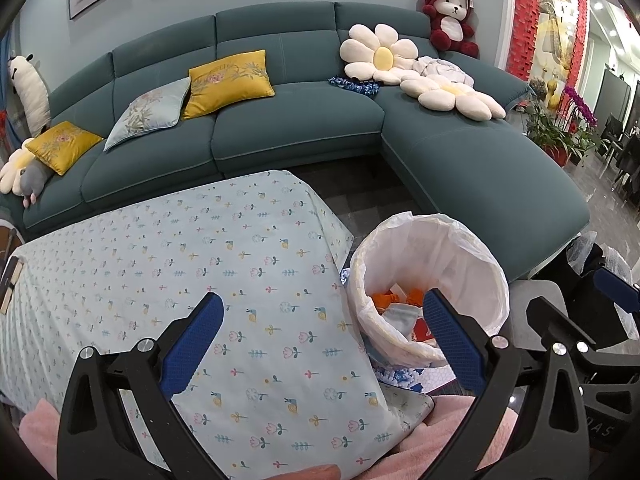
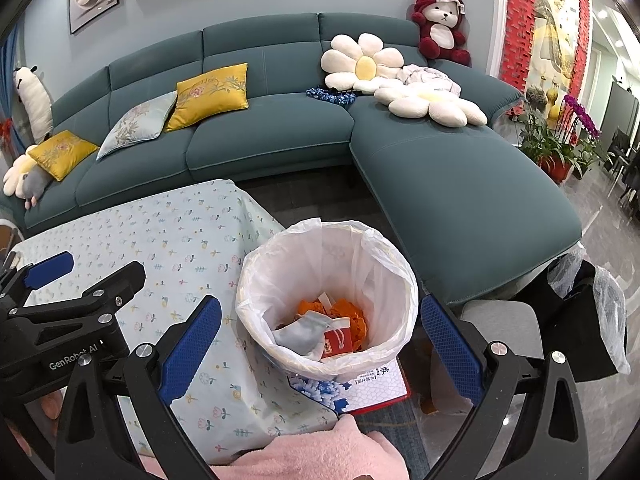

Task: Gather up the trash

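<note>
Right wrist view: teal sofa (image 2: pixel 280 136) behind, desk (image 2: pixel 160 240) under a floral cloth, white-lined trash bin (image 2: pixel 328 300) just beside the desk's right edge, holding orange scraps (image 2: pixel 348 312) and a grey pouch (image 2: pixel 304 332). Right gripper (image 2: pixel 320 344) fingers spread apart, empty, above the bin. Left gripper (image 1: pixel 320 340) fingers also apart, empty, over the desk edge.

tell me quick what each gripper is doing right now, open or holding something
left gripper: open, holding nothing, over the tablecloth edge.
right gripper: open, holding nothing, above the trash bin.
</note>
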`<state>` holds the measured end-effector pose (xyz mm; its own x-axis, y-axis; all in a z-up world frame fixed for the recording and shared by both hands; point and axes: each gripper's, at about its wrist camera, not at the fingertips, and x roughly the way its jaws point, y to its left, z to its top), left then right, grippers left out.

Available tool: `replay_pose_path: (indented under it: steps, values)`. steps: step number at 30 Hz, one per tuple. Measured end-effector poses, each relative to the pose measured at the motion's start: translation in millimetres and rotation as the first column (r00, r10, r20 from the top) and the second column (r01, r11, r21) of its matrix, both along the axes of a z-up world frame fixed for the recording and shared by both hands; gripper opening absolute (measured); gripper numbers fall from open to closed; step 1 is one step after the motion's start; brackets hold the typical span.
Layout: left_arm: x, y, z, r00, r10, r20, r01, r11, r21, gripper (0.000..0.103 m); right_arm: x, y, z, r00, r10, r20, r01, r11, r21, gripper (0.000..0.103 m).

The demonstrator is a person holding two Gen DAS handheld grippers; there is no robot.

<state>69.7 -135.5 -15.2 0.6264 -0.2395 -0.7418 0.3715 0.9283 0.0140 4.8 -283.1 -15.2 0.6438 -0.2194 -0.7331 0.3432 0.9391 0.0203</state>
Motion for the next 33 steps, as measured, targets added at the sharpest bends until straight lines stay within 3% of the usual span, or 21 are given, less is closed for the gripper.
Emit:
replay_pose_path:
  steps: [33]
  values:
    - [-0.5, 2.2, -6.5, 1.0, 0.02, -0.003, -0.02, 0.999, 0.037, 0.095, -1.8, 0.6, -6.8, 1.0, 0.002, -0.009, -0.002, 1.0, -0.008, 0.096]
